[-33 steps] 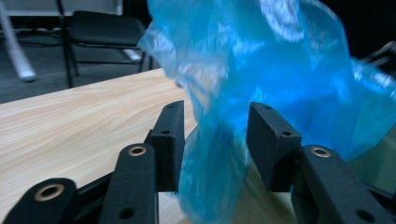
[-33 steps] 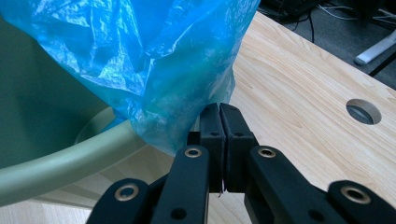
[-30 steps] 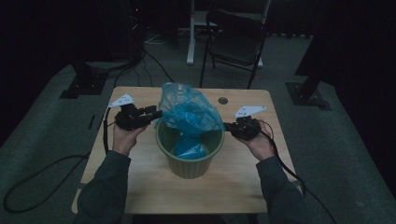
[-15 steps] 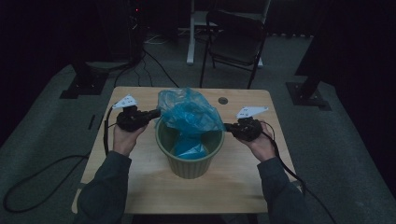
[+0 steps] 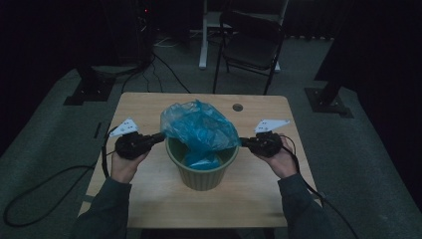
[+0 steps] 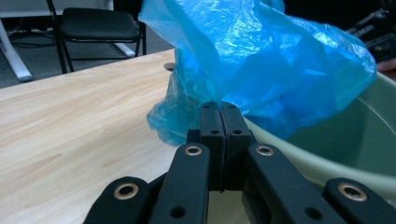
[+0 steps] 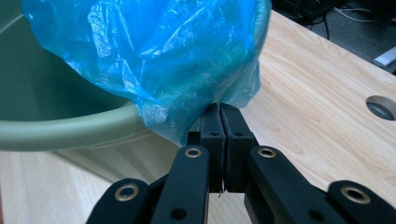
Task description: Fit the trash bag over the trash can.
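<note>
Item: blue plastic bag [image 5: 200, 127], thin and crumpled, translucent. It sits in and over the mouth of the green bin [image 5: 201, 172], bunched above the bin's rim, with its lower part hanging inside. One edge spills over the rim on the left side of the bin, another over the rim on the right side.

Item: green bin, round, ribbed wall, upright. It stands on the desk [image 5: 149, 107] near the middle, a little toward the person's edge.

Item: left tongs [image 5: 160, 136], held in the person's left hand [image 5: 124, 164], to the left of the bin and level with its rim. In the left gripper view the jaws stand pressed together, having just been closing, with a fold of the bag [image 6: 261, 70] pinched between their tips, just beside the bin rim [image 6: 327, 163].

Item: right tongs [image 5: 244, 143], held in the person's right hand [image 5: 278, 160], to the right of the bin and level with its rim. In the right gripper view the jaws stand together and clamp the bag's edge [image 7: 154, 70] just outside the bin rim [image 7: 70, 126].

Item: desk, light wood top, with a round cable hole [image 5: 238, 107] beyond the bin, toward the far right.

Item: folding chair [image 5: 254, 40], dark, on the floor well beyond the bin, past the far edge of the desk.
</note>
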